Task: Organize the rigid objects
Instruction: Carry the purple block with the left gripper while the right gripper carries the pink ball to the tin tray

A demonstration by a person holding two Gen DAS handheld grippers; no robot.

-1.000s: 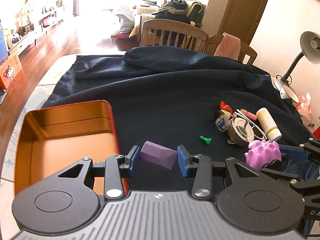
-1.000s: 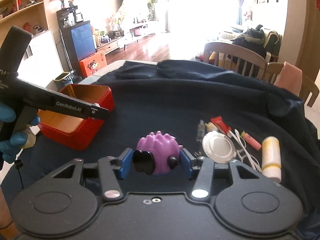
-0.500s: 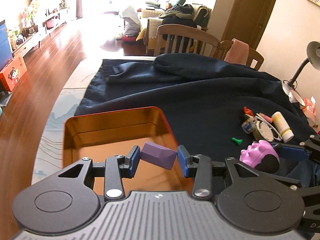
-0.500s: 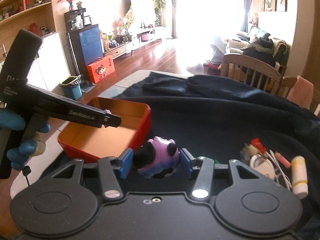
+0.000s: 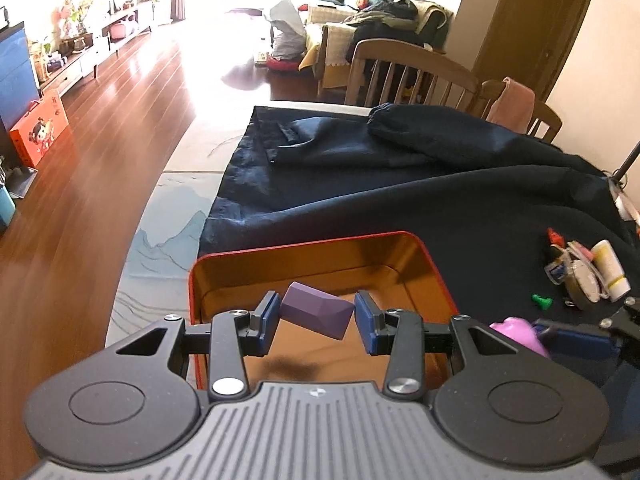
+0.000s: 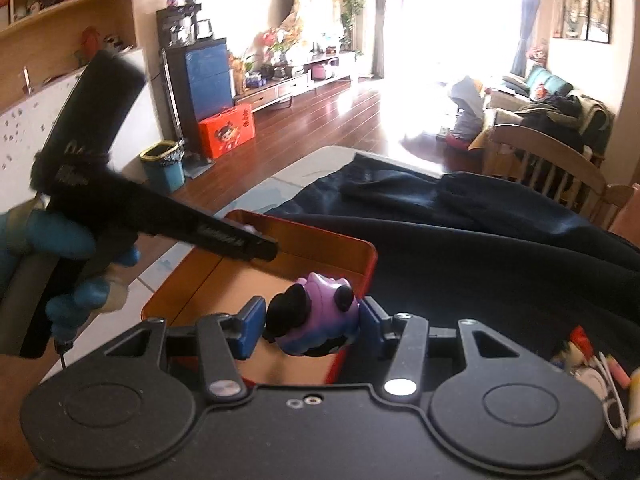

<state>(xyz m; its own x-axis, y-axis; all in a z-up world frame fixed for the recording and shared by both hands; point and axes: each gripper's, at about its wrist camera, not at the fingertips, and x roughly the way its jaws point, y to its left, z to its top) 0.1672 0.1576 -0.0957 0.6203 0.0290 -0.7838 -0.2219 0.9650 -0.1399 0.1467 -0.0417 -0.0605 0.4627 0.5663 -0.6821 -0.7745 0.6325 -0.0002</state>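
My left gripper (image 5: 316, 320) is shut on a purple faceted block (image 5: 318, 315) and holds it above the inside of the red tin box (image 5: 304, 246), whose floor is golden orange. My right gripper (image 6: 310, 326) is shut on a purple spiky toy with black parts (image 6: 316, 320), hanging over the right rim of the same red box (image 6: 362, 248). That toy (image 5: 520, 330) also shows at the lower right of the left wrist view. The left gripper's black body (image 6: 160, 216), held by a blue-gloved hand (image 6: 72, 256), reaches over the box from the left.
A dark navy cloth (image 5: 440, 200) covers the table. A heap of small items lies to the right: a white and yellow tube (image 5: 610, 270), a round tin (image 5: 584, 286), a green piece (image 5: 542, 301). Wooden chairs (image 5: 408, 68) stand behind the table.
Both grippers have swung left with their loads. The purple block went from over the cloth to over the box's inside. The spiky toy rose off the cloth and reached the box's right rim.
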